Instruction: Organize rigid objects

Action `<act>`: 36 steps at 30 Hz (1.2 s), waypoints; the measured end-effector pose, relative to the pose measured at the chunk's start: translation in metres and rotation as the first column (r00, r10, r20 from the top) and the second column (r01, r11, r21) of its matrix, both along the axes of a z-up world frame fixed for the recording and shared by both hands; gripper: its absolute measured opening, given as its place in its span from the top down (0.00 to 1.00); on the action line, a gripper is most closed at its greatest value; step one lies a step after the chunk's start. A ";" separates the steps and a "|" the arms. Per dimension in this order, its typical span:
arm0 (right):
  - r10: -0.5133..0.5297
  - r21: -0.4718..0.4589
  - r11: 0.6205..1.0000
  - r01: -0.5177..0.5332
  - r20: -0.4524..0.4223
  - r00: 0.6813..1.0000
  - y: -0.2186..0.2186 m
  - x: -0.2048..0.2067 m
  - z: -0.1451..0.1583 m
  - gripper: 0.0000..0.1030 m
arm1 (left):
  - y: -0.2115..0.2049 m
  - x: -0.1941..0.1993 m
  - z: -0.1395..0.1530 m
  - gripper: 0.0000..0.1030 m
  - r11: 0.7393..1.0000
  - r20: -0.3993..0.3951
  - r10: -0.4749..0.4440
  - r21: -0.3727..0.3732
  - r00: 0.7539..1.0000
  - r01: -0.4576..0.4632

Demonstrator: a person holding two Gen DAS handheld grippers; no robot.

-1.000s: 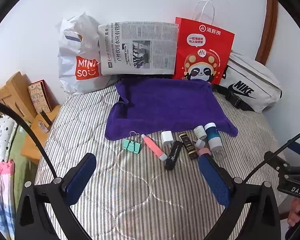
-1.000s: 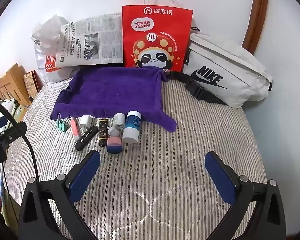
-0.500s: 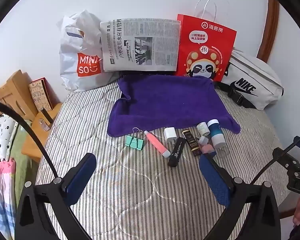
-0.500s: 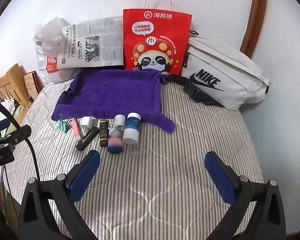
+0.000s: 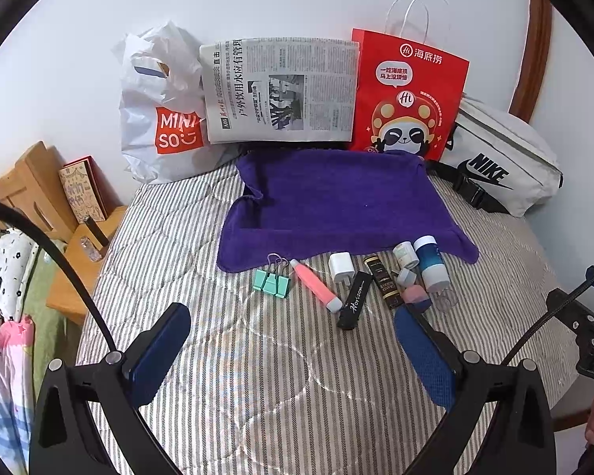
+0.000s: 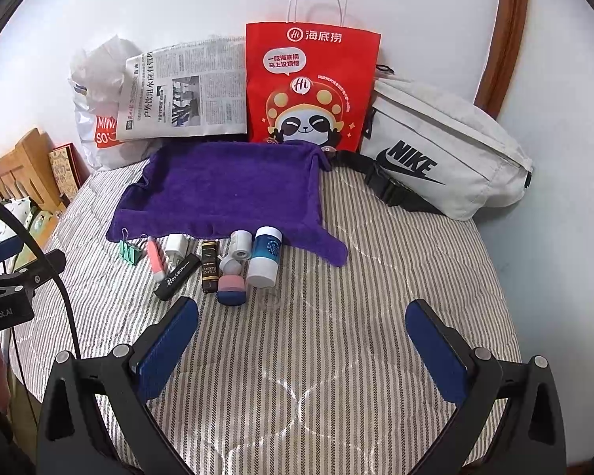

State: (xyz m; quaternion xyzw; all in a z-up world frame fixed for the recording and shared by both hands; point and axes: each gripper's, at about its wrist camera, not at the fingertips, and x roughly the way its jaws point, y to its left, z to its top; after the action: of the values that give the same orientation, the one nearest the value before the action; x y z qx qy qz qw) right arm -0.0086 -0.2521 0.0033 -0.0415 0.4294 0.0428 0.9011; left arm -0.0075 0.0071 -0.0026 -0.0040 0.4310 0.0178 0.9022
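A row of small items lies on the striped bed in front of a purple towel (image 5: 336, 198) (image 6: 225, 190): green binder clips (image 5: 271, 282) (image 6: 130, 252), a pink tube (image 5: 316, 285) (image 6: 155, 257), a white plug (image 5: 340, 266) (image 6: 176, 246), a black case (image 5: 354, 301) (image 6: 177, 271), a dark gold-lettered tube (image 5: 384, 282) (image 6: 209, 266), a pink and blue sponge (image 5: 415, 299) (image 6: 231, 288), a small white roll (image 6: 241, 244) and a blue-capped bottle (image 5: 429, 263) (image 6: 264, 256). My left gripper (image 5: 293, 324) and right gripper (image 6: 303, 322) both hover open and empty, nearer than the row.
Against the wall stand a white plastic bag (image 5: 158, 118), a newspaper (image 5: 281, 91), a red paper bag (image 5: 408, 95) (image 6: 311, 87) and a white waist bag (image 5: 503, 166) (image 6: 443, 150). A wooden headboard and stand (image 5: 31, 190) are at the left bed edge.
Both grippers have drawn back and risen a little, so the row of items and the towel look farther away. Nothing on the bed has moved.
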 end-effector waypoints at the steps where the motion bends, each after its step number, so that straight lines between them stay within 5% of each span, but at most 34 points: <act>1: 0.000 0.000 1.000 0.000 0.000 1.000 0.000 0.000 0.000 0.00 | 0.000 0.000 0.000 0.00 1.000 -0.001 0.000 -0.001 1.000 0.000; 36: -0.008 0.008 1.000 0.008 0.003 1.000 -0.003 -0.004 0.002 0.00 | -0.004 -0.004 0.002 0.00 1.000 0.002 -0.005 0.023 1.000 0.005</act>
State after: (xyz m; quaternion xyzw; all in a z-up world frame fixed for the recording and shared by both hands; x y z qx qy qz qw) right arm -0.0126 -0.2549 0.0058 -0.0364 0.4280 0.0406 0.9022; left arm -0.0118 0.0031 -0.0006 0.0072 0.4299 0.0205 0.9026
